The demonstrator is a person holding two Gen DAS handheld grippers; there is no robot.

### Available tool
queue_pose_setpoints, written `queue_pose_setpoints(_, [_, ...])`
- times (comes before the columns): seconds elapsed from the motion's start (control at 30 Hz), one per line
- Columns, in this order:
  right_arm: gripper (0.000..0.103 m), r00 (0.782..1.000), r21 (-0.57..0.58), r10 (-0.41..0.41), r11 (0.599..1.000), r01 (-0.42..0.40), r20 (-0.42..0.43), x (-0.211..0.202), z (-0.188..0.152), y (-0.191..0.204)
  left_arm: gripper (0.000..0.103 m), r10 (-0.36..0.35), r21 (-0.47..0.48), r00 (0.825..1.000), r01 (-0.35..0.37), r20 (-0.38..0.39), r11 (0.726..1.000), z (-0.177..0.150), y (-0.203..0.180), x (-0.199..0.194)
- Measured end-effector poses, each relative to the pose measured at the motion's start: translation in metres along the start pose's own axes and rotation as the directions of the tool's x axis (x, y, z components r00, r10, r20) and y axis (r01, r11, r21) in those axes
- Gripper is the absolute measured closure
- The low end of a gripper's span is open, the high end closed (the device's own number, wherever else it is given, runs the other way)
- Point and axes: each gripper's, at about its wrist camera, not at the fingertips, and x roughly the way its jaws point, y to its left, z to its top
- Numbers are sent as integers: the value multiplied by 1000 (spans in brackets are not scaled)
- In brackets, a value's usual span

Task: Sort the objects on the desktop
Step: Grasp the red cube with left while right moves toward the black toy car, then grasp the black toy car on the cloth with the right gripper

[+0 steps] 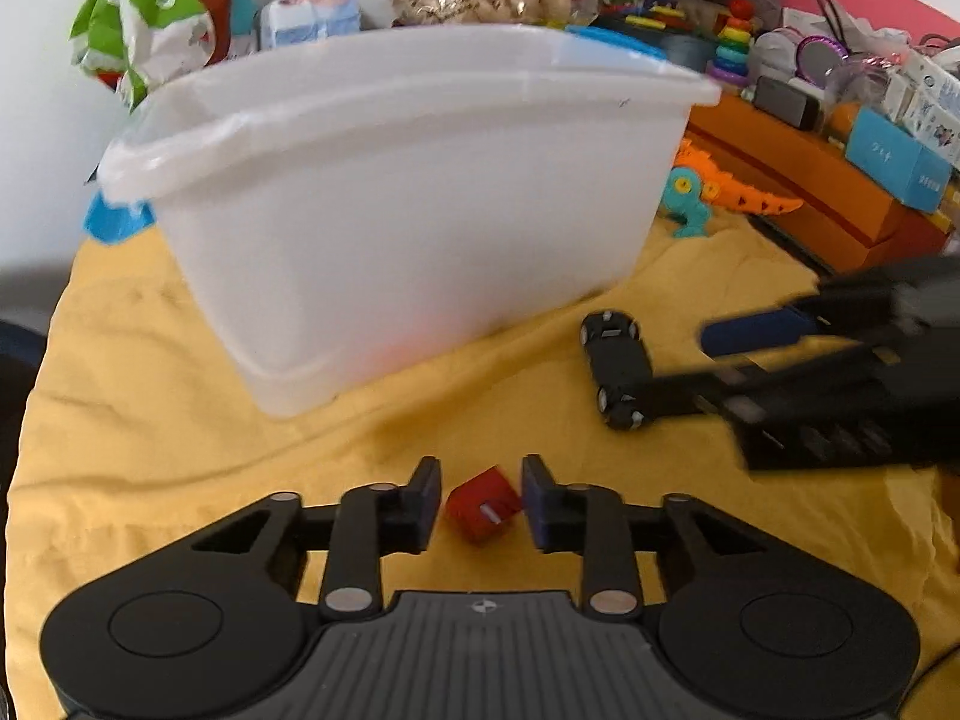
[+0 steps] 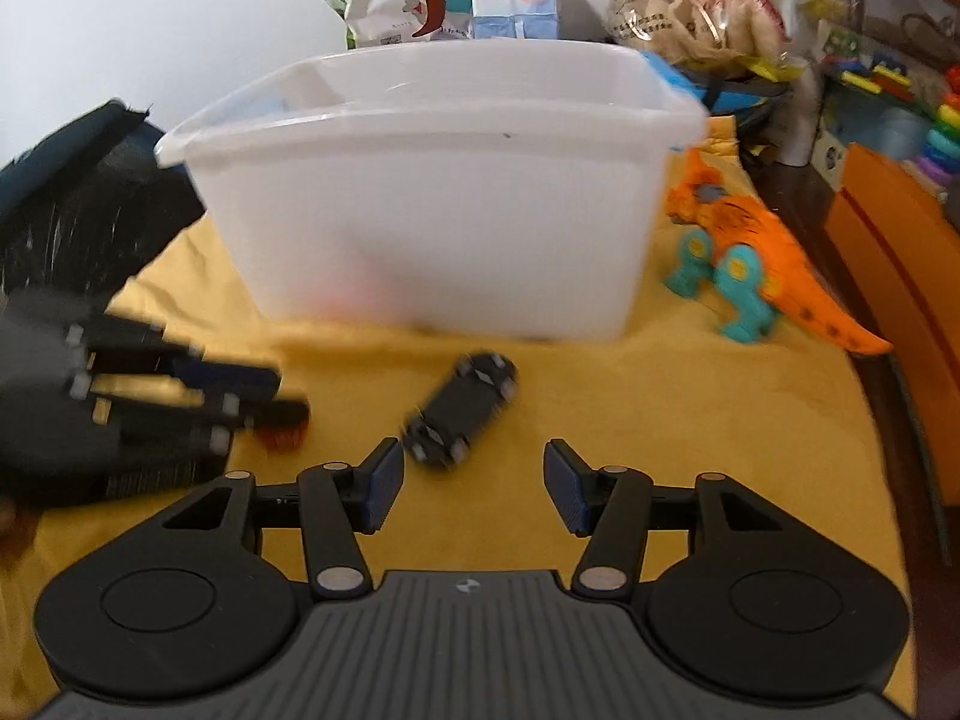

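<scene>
Left tool [image 1: 480, 501]: straddles red cube [image 1: 482, 511] on yellow surface [image 1: 180, 420]; pads just beside the cube's sides, contact uncertain, no firm grip evident.

Right tool [image 2: 474, 483]: open, empty.

Toy car [image 2: 461, 417]: black, lying just ahead and slightly left of the right tool, long axis diagonal toward the bin [image 2: 432, 210]; right hand nearer.

Bin: white, beyond both items, the likely destination.

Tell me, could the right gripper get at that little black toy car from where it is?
Probably yes. The black toy car lies on the yellow cloth just ahead of the right gripper, slightly left of its open jaws, with nothing between them.
</scene>
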Motion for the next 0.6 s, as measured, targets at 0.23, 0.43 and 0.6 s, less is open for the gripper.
queue_pose_setpoints(0.23, [51,997,113,11,994,-2,-81,43,12,-3,67,-20,-38,1000,19,-15,999,-12,3,3])
queue_pose_setpoints(0.43, [83,996,-109,-55,993,47,-76,25,-1,14,73,-48,-48,998,47,-30,998,-11,3,1])
queue_pose_setpoints(0.6, [84,986,-278,-158,951,138,-53,-1,-19,13,73,-68,-15,997,67,-45,998,-19,-3,-5])
